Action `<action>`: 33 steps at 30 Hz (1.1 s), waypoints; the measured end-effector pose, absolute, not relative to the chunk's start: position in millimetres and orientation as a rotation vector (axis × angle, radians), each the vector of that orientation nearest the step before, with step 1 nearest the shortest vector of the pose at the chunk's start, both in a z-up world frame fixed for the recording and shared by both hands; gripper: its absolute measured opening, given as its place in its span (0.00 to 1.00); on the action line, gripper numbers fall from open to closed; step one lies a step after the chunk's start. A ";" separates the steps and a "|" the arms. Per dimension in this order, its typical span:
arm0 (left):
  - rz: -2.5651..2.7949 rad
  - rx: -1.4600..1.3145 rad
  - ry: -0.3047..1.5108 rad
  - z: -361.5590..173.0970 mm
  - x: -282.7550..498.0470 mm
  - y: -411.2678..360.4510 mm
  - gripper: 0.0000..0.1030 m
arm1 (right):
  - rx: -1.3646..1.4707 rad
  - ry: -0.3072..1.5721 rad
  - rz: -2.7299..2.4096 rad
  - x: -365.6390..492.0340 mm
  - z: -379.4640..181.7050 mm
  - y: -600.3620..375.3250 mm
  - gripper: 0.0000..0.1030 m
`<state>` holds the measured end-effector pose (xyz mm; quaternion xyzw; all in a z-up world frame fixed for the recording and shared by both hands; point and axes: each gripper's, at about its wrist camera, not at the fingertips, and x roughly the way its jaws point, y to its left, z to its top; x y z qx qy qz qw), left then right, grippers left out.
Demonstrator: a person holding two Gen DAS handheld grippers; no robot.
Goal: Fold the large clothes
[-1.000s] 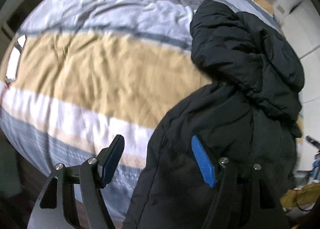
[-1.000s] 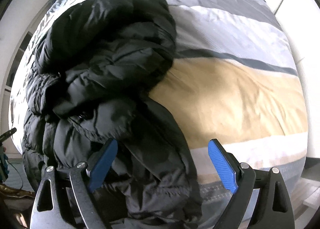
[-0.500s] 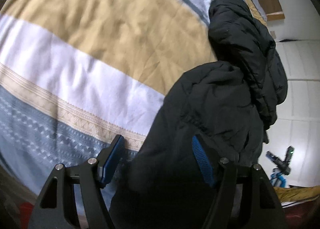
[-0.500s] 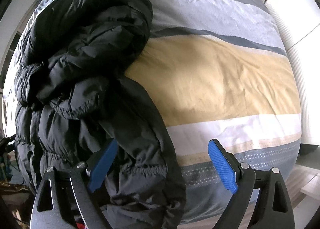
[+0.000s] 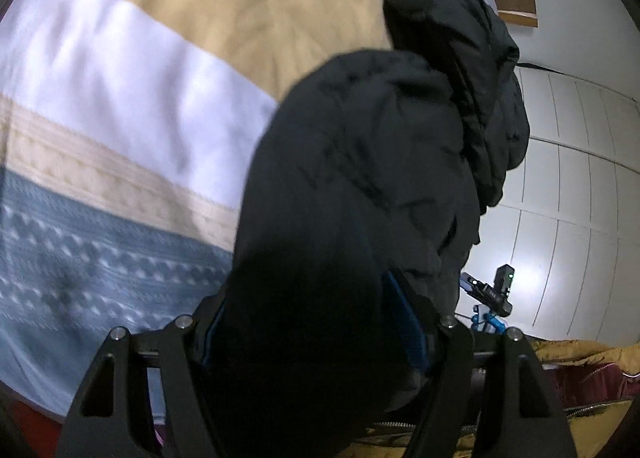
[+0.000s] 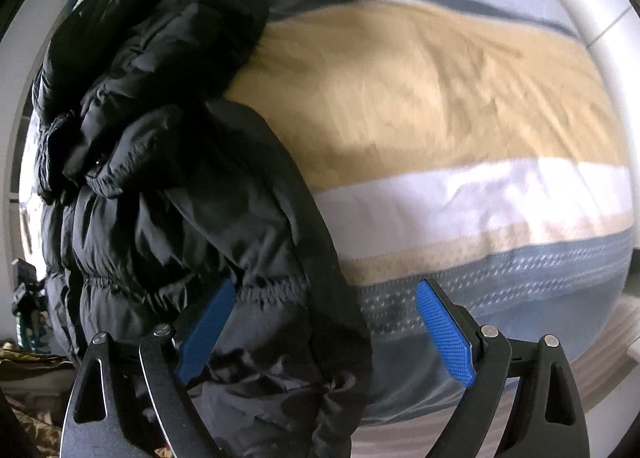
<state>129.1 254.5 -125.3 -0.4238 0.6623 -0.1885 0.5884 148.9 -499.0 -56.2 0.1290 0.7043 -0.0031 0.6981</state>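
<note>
Item: black padded jacket, lying bunched in a heap at one edge of a bed, its hem hanging over the near side. Support: striped bedcover in tan, white and grey-blue bands, largely bare beside the jacket. Left gripper: jaws set on either side of a thick fold of the jacket, which fills the gap; whether the pads press it firmly cannot be told, as the cloth hides one pad almost wholly. Right gripper: jaws spread wide, over the jacket's gathered hem and the bedcover, pinching nothing. Risks, as judged: slippery puffy cloth may slide out of a shallow hold; a grab on a bulk fold and not on a true edge would lift several layers together and leave the jacket more tangled; the overhanging hem may drag the whole piece off the bed. Surroundings: white panelled cupboard doors; a small black-and-blue device with a green light beyond the bed; yellow cloth low down. Obstruction: the jacket's own bulk blocks the left view.
</note>
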 end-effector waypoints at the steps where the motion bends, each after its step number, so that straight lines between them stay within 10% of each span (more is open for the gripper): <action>1: -0.445 -0.987 1.547 -123.6 128.6 250.5 0.67 | 0.313 1.575 0.006 145.9 -59.4 -501.7 0.89; 27: -0.405 -1.031 1.559 -113.0 92.6 222.0 0.67 | 0.715 1.772 0.231 47.3 -123.5 -504.3 0.92; 33: -0.423 -1.025 1.555 -104.9 87.9 216.0 0.67 | 0.697 1.821 0.263 48.5 -123.6 -481.2 0.63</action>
